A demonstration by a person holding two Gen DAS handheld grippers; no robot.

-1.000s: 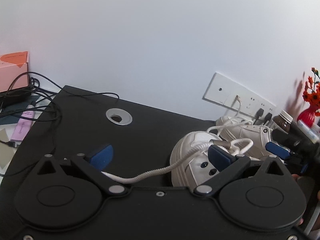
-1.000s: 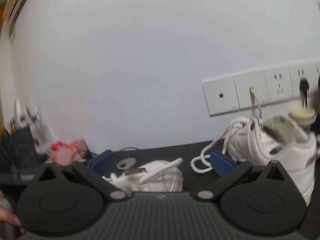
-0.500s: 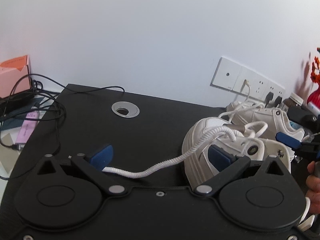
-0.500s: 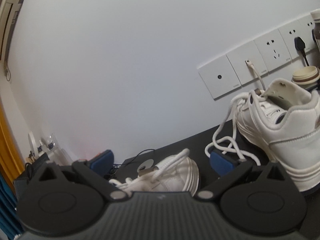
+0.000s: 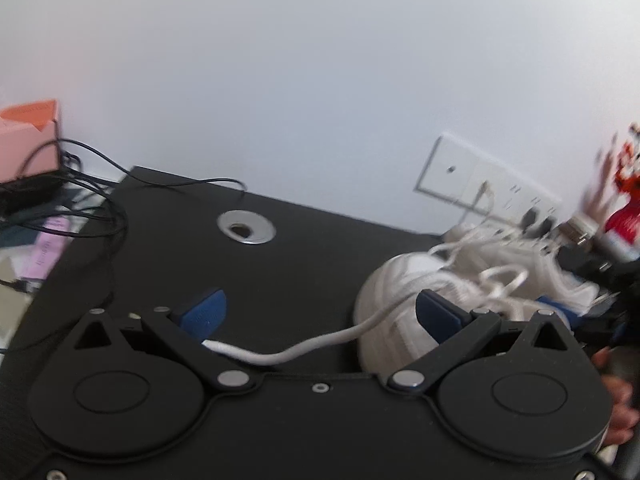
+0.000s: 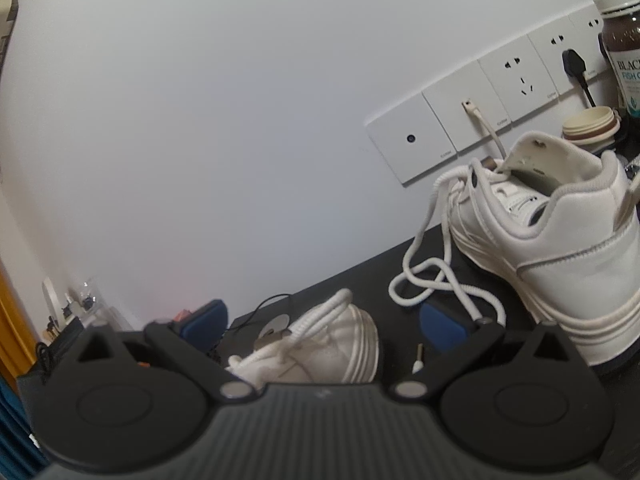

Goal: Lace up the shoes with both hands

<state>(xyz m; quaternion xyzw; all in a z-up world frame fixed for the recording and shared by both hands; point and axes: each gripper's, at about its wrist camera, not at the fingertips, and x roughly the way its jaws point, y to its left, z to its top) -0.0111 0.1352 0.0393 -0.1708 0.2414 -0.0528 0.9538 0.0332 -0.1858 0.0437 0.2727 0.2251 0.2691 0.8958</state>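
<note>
Two white shoes stand on the black desk [image 5: 304,264]. In the left wrist view the near shoe [image 5: 384,312] sits by the right finger of my left gripper [image 5: 320,314], which is open. A white lace [image 5: 304,350] runs slack from that shoe across the gap to the base of the left finger; no pad pinches it. My right gripper [image 6: 322,322] is also open, and the near shoe [image 6: 340,344] lies low between its fingers. The second shoe [image 6: 560,240] stands upright at the right, its loose lace [image 6: 432,280] looped on the desk beside the right pad.
Wall sockets [image 6: 496,88] with plugged cables run behind the shoes. A brown bottle [image 6: 620,40] and a small jar [image 6: 588,124] stand at the far right. A metal cable hole [image 5: 246,230], black cables [image 5: 92,208] and a pink box [image 5: 28,136] lie to the left. A hand [image 5: 616,400] shows at the right.
The left view has swung and blurred, with the lace still slack across its fingers. The right gripper has moved nearer the upright shoe, which now looks larger. Both stay open.
</note>
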